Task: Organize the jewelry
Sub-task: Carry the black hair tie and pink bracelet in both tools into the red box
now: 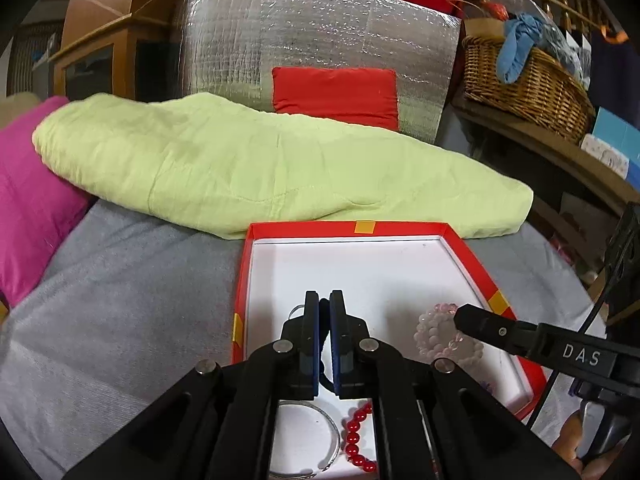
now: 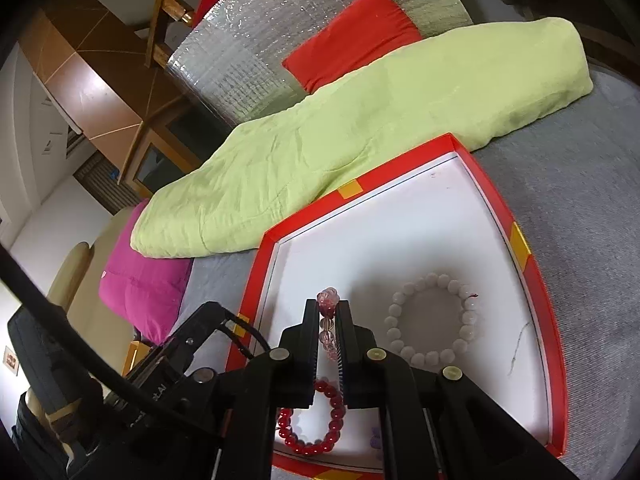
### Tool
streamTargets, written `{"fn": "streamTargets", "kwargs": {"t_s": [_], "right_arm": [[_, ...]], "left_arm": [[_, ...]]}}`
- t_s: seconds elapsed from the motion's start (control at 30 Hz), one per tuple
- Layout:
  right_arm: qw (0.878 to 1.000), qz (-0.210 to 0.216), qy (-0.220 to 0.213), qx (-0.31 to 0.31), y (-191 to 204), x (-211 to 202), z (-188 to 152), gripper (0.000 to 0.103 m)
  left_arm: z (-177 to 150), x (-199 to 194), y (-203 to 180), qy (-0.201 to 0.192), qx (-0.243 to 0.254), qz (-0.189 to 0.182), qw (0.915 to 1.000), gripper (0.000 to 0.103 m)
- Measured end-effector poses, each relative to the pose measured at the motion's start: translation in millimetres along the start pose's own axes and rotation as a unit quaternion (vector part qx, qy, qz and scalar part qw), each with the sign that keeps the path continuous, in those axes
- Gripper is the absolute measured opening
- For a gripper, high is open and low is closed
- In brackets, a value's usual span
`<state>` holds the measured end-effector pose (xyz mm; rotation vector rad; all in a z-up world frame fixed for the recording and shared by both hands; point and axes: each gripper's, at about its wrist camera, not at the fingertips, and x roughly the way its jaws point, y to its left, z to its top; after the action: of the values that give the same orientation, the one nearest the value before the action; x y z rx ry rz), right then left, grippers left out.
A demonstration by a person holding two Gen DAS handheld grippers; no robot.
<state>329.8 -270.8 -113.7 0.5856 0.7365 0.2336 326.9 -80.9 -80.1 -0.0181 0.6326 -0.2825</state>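
A red box with a white inside lies on the grey bed; it also shows in the right wrist view. My left gripper hangs over the box, shut on a dark cord or bracelet I cannot make out well. Below it lie a silver bangle and a red bead bracelet. My right gripper is shut on a pink crystal bead bracelet over the box. A white bead bracelet and the red bead bracelet lie in the box.
A light green folded quilt lies behind the box, with a magenta pillow to the left. A silver insulated panel and red cushion stand behind. A wicker basket is at the right.
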Motion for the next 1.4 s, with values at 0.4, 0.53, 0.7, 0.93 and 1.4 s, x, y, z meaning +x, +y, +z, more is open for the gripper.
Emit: {"fn": "streamTargets", "kwargs": {"t_s": [0.4,0.53,0.7,0.93,1.4], "right_arm": [[1.0,-0.003,0.004,0.002,-0.8,5.2,-3.0,0.009],[1.0,-0.002,0.007,0.006,-0.2,9.3,-4.3,0.009],[1.0,-0.002,0.007,0.007,0.3,10.9,-4.7,0.009],[1.0,-0.002,0.007,0.009,1.3,13.0,-4.7,0.009],[1.0,-0.007,0.015,0.012,-0.1,23.0,-4.7,0.009]], "left_arm": [[-0.8,-0.4,-7.3,0.0,0.028,0.026,0.9993,0.005],[-1.2,1.6,-7.6,0.002,0.029,0.029,0.9992,0.005],[-1.6,2.1,-7.3,0.003,0.03,0.031,0.9991,0.005],[-2.8,2.3,-9.9,0.004,0.034,0.036,0.9988,0.005],[-5.4,8.2,-8.7,0.015,0.039,0.044,0.9982,0.005]]}}
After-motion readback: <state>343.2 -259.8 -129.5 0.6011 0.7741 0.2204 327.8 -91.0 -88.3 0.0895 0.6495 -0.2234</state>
